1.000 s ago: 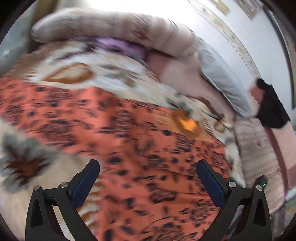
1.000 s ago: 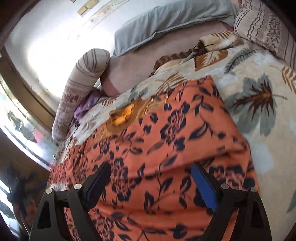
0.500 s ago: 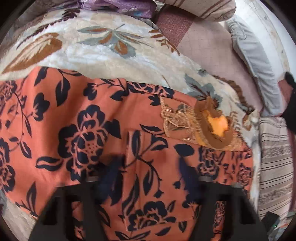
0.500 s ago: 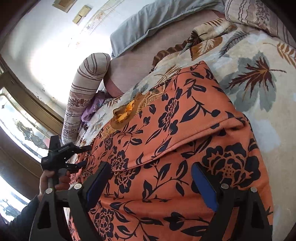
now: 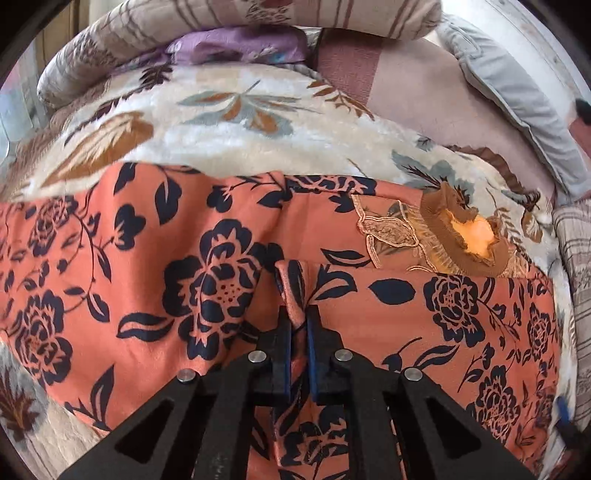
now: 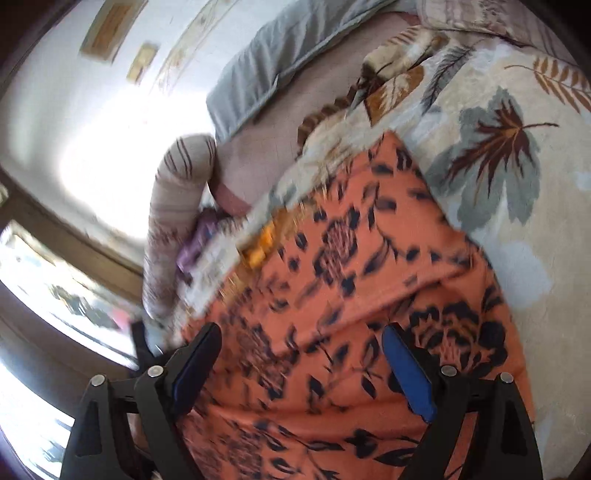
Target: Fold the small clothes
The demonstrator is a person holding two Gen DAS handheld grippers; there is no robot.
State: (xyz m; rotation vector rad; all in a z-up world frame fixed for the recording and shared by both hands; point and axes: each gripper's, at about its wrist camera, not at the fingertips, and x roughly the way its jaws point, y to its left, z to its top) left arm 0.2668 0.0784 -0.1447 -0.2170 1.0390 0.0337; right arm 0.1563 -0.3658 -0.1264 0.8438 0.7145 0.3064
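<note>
An orange garment with dark navy flowers (image 5: pixel 155 266) lies spread on a leaf-patterned blanket (image 5: pixel 229 122). Its embroidered brown and yellow neckline (image 5: pixel 461 240) shows at the right. My left gripper (image 5: pixel 298 325) is shut on a pinched ridge of the orange fabric near the garment's middle. In the right wrist view the same garment (image 6: pixel 351 280) fills the lower centre, somewhat blurred. My right gripper (image 6: pixel 301 354) hovers over it with its blue pads (image 6: pixel 404 373) wide apart and nothing pinched between them.
A striped bolster (image 5: pixel 258 22) and a purple cloth (image 5: pixel 236 48) lie at the far edge of the bed. A grey pillow (image 6: pixel 280 48) rests by the white wall. A window (image 6: pixel 40 295) is at the left. The blanket (image 6: pixel 517 155) extends right.
My left gripper dropped toward the garment and its jaws closed from wide apart onto a fold of the orange fabric. The right gripper shifted and rolled slightly, staying wide.
</note>
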